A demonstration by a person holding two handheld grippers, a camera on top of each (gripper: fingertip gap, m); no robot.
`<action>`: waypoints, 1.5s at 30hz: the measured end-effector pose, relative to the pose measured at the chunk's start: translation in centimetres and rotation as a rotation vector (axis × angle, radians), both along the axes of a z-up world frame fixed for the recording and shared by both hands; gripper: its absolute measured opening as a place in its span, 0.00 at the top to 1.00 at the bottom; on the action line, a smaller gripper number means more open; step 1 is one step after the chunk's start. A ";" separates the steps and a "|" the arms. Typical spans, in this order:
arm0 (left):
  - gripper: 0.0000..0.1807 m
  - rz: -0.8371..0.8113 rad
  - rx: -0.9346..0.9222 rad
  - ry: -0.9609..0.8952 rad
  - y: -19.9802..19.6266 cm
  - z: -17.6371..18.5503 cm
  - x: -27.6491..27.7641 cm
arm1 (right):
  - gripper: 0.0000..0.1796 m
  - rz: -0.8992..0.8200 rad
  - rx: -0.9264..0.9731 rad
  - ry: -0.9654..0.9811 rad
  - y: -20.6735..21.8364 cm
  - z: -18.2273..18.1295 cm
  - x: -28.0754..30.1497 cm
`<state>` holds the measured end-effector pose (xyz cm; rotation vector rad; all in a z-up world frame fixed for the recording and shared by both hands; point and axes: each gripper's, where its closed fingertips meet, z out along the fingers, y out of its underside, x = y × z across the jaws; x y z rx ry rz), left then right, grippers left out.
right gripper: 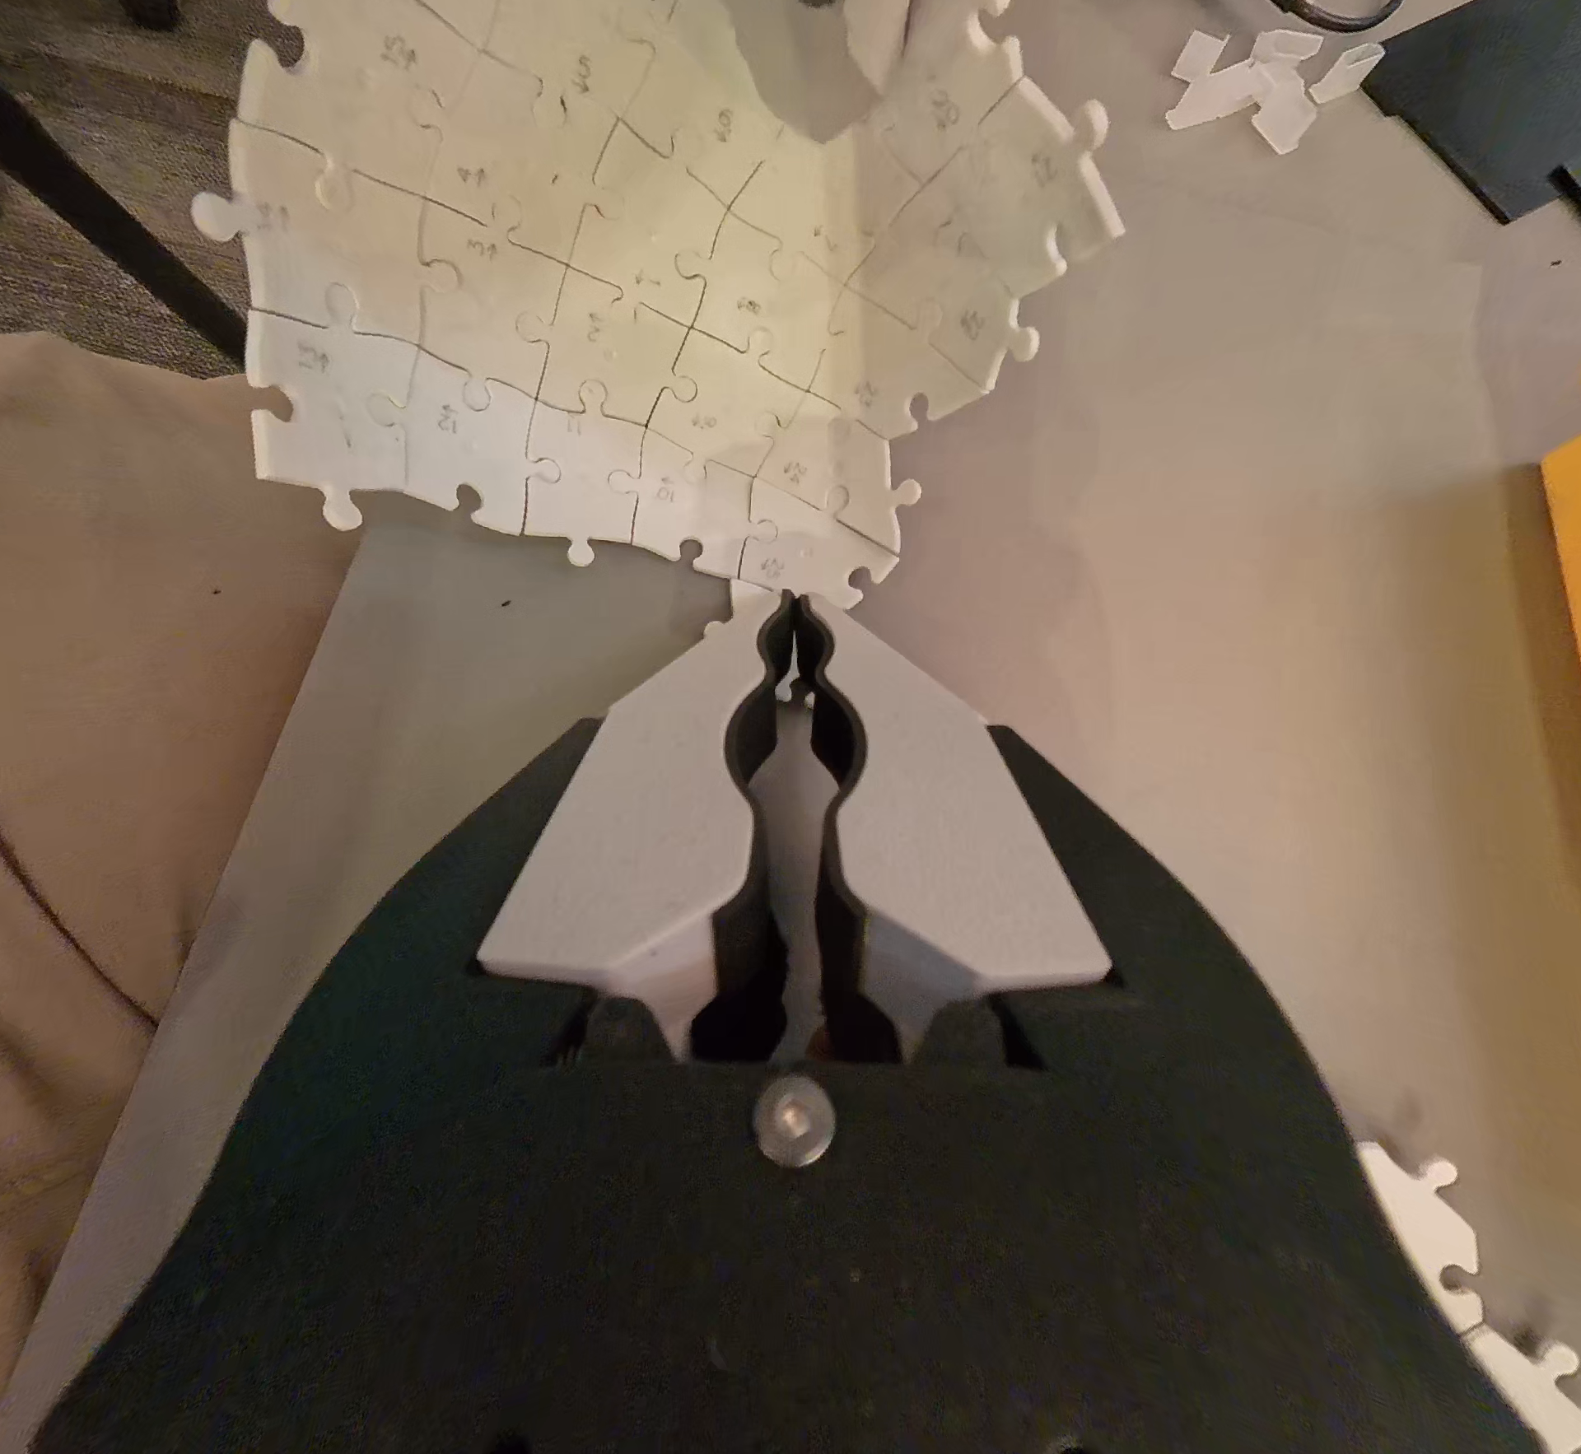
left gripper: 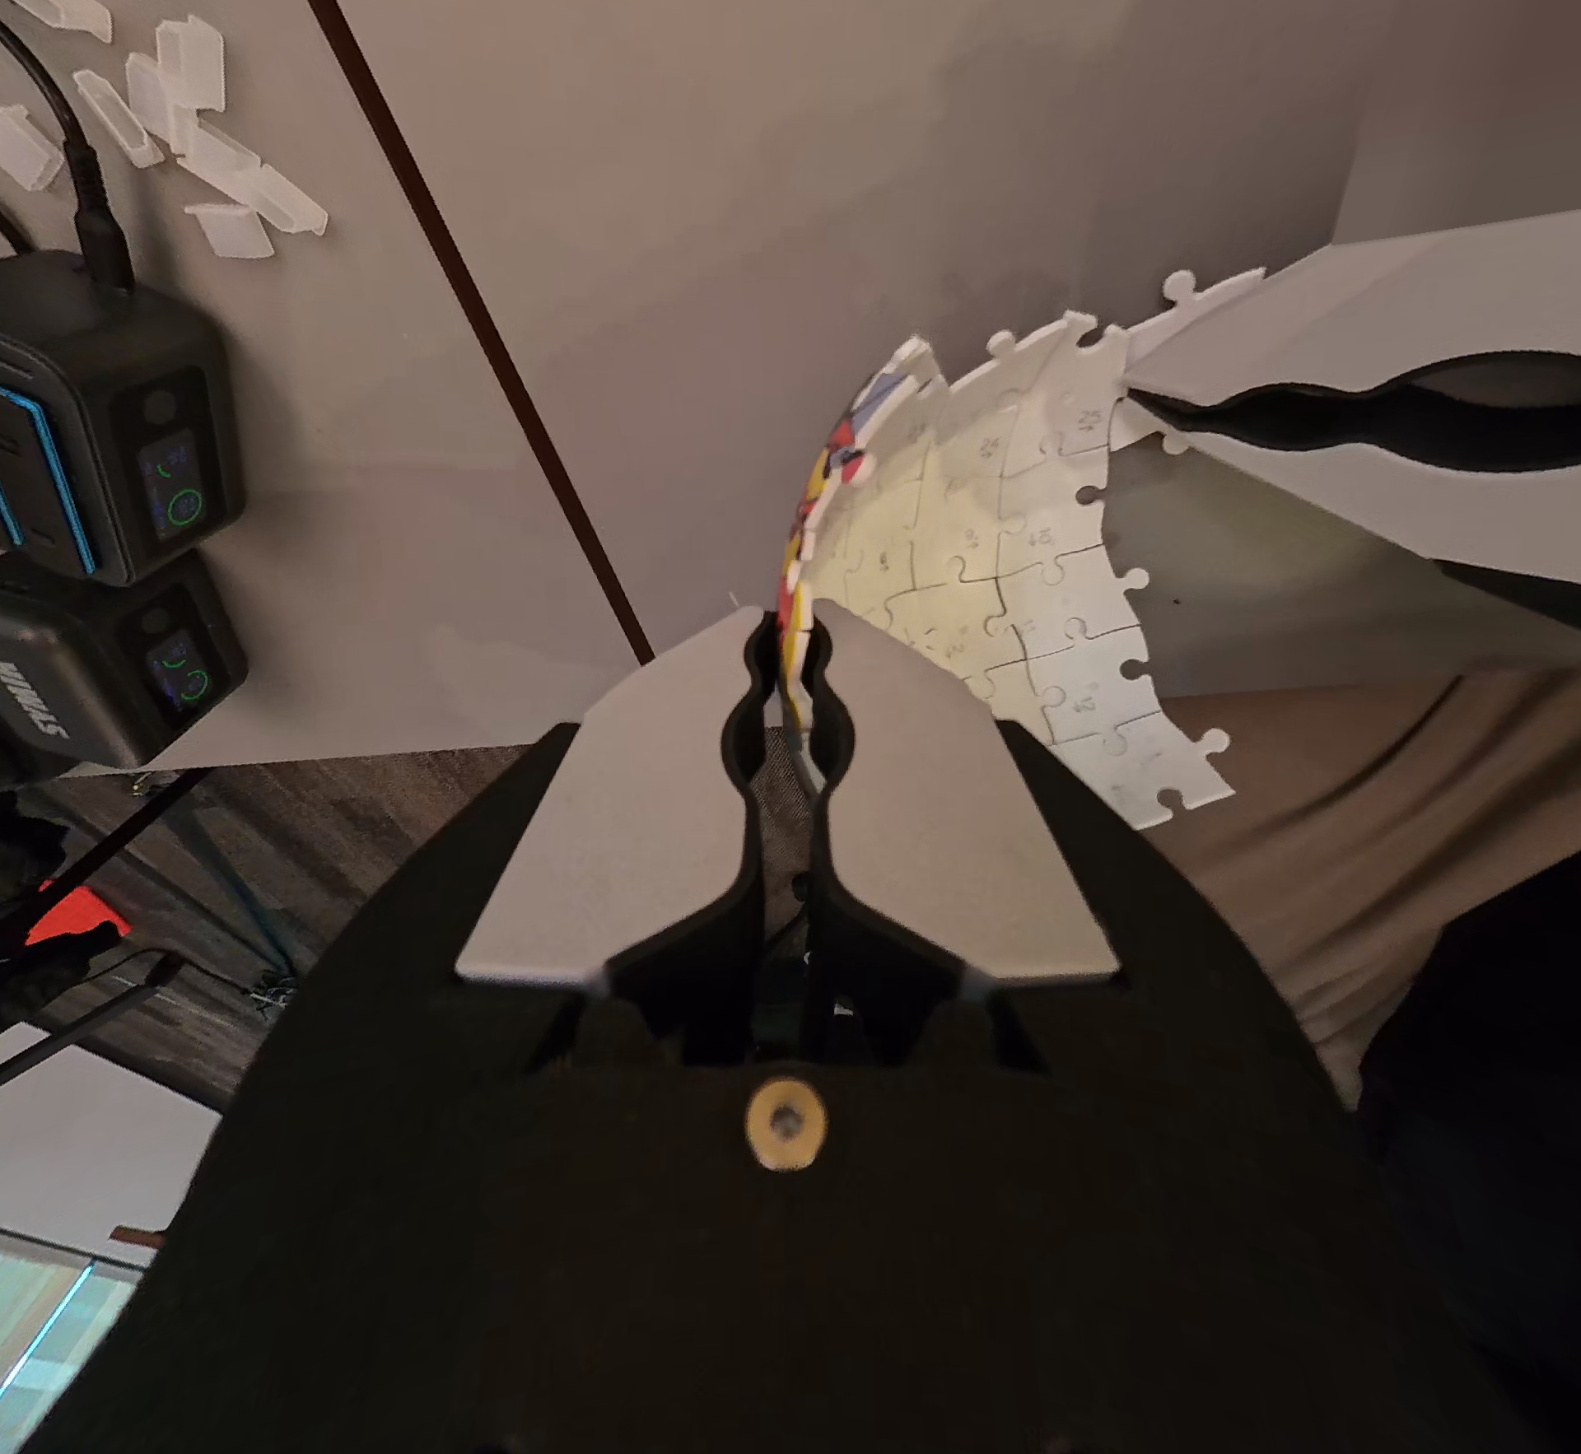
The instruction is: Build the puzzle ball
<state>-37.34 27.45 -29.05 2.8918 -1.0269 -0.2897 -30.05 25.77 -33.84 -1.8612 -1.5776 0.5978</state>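
A curved white shell of joined plastic puzzle pieces point(right gripper: 599, 284), its printed side yellow and red, is held up above the pale grey table point(right gripper: 1198, 429) between both tools. The left gripper point(left gripper: 796, 626) is clenched on one edge of it, and the right gripper point(right gripper: 791, 600) pinches a piece at the opposite edge. Small clear plastic clips point(right gripper: 1266, 78) lie scattered on the table beyond.

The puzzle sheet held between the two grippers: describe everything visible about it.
The puzzle sheet is a curved patch of many interlocked pieces, bowed like part of a shell. Its inner face is plain white with small handwritten marks on each piece; its outer face, seen edge-on in the left wrist view, is printed in yellow, red and blue. Knobs and notches line its open edges. It looks like thin stiff plastic or card. It hangs above the table, pinched at one edge by the left gripper and at another by the right gripper.
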 end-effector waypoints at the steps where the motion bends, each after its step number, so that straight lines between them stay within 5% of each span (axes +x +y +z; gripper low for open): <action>1: 0.98 -0.001 0.001 -0.001 0.0 0.0 0.0 | 1.00 0.001 -0.003 0.003 0.0 0.0 0.0; 33: 0.84 0.057 0.176 -0.472 -0.2 3.2 3.5 | 1.00 -0.023 -0.211 0.073 -0.2 -0.2 0.1; 45: 0.79 0.121 0.369 -0.792 -0.6 6.9 3.3 | 1.00 0.035 -0.022 0.021 -0.2 -0.3 0.2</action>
